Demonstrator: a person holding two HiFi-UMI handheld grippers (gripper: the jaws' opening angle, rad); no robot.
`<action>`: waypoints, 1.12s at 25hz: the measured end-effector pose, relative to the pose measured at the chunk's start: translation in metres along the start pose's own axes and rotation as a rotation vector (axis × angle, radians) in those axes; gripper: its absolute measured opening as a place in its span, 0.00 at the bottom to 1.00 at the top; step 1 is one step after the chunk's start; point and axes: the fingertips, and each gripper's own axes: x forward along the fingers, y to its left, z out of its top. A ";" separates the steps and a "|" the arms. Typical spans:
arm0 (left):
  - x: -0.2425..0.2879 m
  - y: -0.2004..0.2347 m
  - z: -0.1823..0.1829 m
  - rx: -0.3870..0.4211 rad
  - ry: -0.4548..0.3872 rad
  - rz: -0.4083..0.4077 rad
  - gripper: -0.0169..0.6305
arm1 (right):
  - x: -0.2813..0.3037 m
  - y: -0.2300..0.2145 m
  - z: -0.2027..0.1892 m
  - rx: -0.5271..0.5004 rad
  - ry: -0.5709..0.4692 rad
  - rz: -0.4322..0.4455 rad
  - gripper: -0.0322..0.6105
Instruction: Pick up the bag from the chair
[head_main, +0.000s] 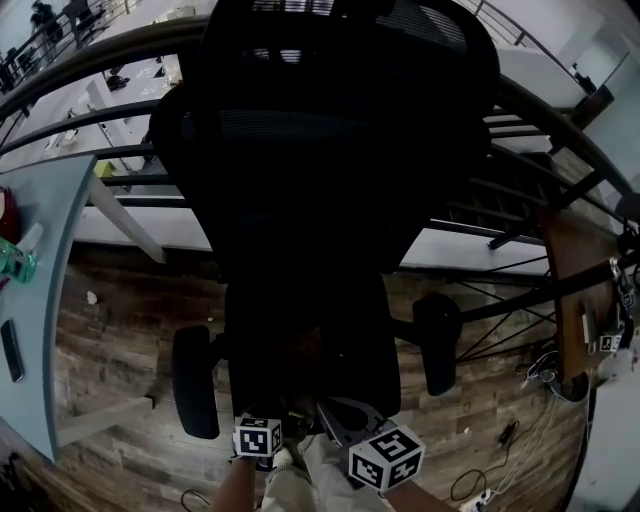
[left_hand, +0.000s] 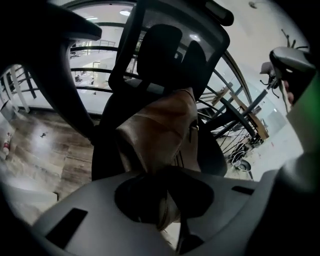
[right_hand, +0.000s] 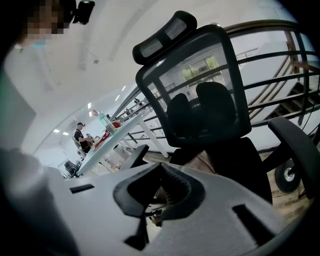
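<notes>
A tan leather bag (left_hand: 160, 130) stands on the seat of a black mesh office chair (head_main: 330, 150), leaning towards its backrest (left_hand: 165, 45). My left gripper (left_hand: 166, 172) is shut on the bag's near edge, and tan material runs through the opening between its jaws. In the head view both grippers sit at the seat's front edge, left gripper (head_main: 283, 412) beside right gripper (head_main: 343, 418), and the bag is lost in shadow. My right gripper (right_hand: 162, 168) is shut. A corner of the bag (right_hand: 207, 162) shows just beyond it. Whether it pinches a strap is unclear.
A light-blue table (head_main: 45, 230) at the left carries a green bottle (head_main: 14, 262) and a phone (head_main: 12, 350). A dark railing (head_main: 560, 130) curves behind the chair. A wooden desk (head_main: 572, 300) and floor cables (head_main: 505, 438) lie to the right. A person (right_hand: 80, 137) stands far off.
</notes>
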 end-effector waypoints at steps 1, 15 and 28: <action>-0.002 -0.004 0.000 0.017 0.004 -0.008 0.08 | -0.002 0.002 0.001 0.000 -0.006 -0.001 0.05; -0.067 -0.052 0.004 0.054 -0.048 -0.080 0.05 | -0.053 0.019 0.010 -0.001 -0.086 -0.048 0.05; -0.148 -0.102 0.015 0.062 -0.161 -0.161 0.05 | -0.099 0.048 0.008 -0.002 -0.140 -0.071 0.05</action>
